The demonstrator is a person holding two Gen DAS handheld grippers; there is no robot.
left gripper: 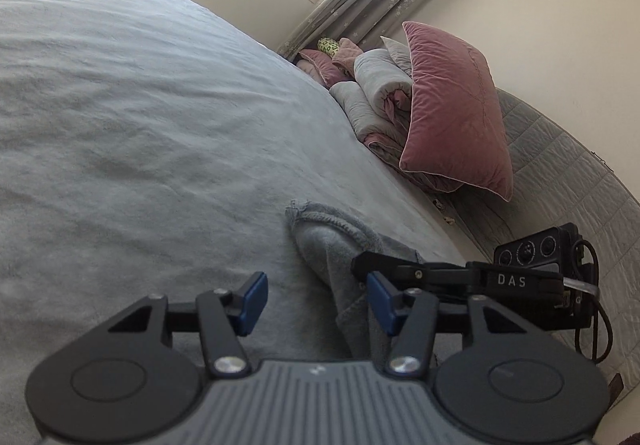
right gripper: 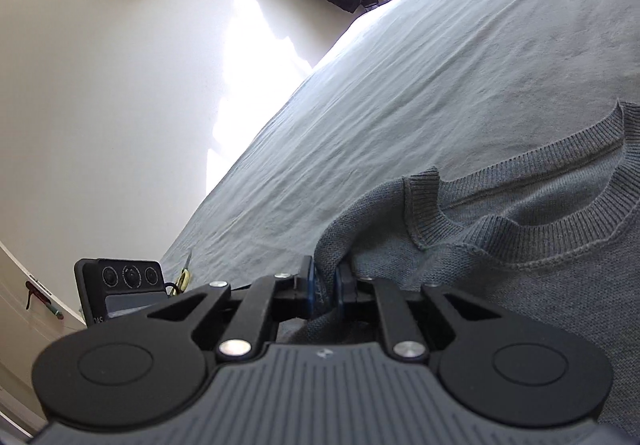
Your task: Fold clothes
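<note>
Left wrist view: the left hand-held gripper (left gripper: pixel 316 301) is held spread above the bed (left gripper: pixel 140 105), with nothing gripped. A bunched fold of the grey sweater (left gripper: pixel 328 245) is seen between and just beyond its blue pads (left gripper: pixel 256 303). The right hand-held gripper (left gripper: pixel 362 265) is seen at the sweater's edge. A pink pillow (left gripper: pixel 452 109) and rolled bedding (left gripper: pixel 372 85) are stacked at the headboard end, well apart.

Right wrist view: the right hand-held gripper (right gripper: pixel 325 291) is pressed together, pinching sweater (right gripper: pixel 500 265) fabric near the ribbed collar (right gripper: pixel 520 229). The garment is spread on the bed (right gripper: pixel 400 85), with one part lifted. Folding is judged to be at an early stage; no finished fold is visible, and most folds remain.
</note>
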